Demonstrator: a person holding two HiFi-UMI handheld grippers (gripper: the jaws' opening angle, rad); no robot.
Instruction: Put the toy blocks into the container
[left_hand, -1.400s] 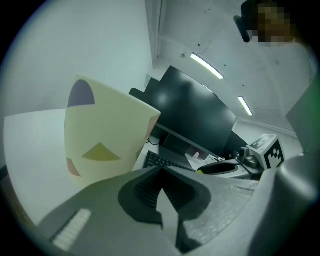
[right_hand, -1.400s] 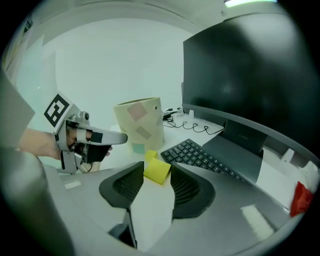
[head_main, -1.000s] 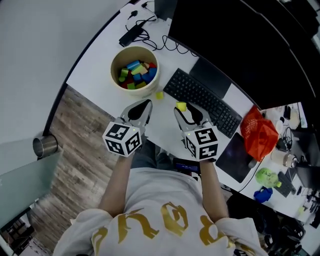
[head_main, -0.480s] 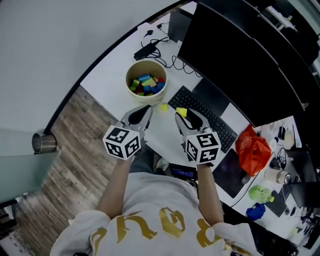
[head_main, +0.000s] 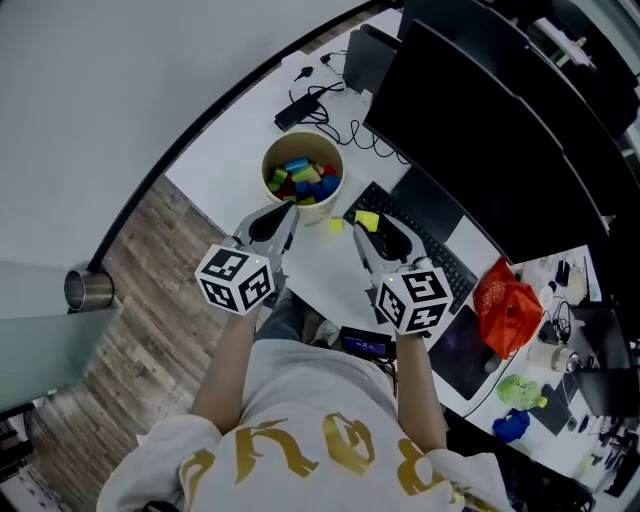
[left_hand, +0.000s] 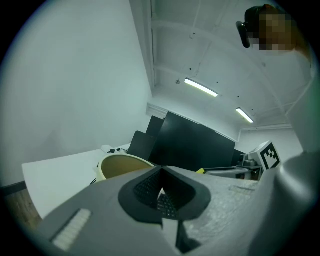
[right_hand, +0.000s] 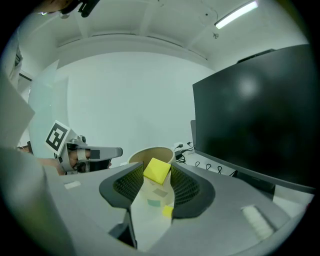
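Observation:
A round beige container (head_main: 303, 180) holding several coloured blocks stands on the white desk (head_main: 225, 165). My right gripper (head_main: 366, 224) is shut on a yellow block (head_main: 367, 218), a little right of the container and above the desk. In the right gripper view the yellow block (right_hand: 156, 170) sits between the pads, with the container (right_hand: 150, 154) straight ahead. A small yellow-green block (head_main: 336, 226) lies on the desk between the grippers, and the same small block (right_hand: 167, 211) shows under the right jaws. My left gripper (head_main: 286, 208) is shut and empty just before the container (left_hand: 120, 166).
A black keyboard (head_main: 432, 250) lies right of the right gripper, under a large dark monitor (head_main: 480, 130). A power adapter and cables (head_main: 300, 108) lie behind the container. A red bag (head_main: 505, 298) sits far right. The desk's curved edge drops to wooden floor (head_main: 150, 300) on the left.
Both grippers have come closer to the container, the right one still carrying the yellow block. The head view has shifted, so the desk sits higher and more to the right.

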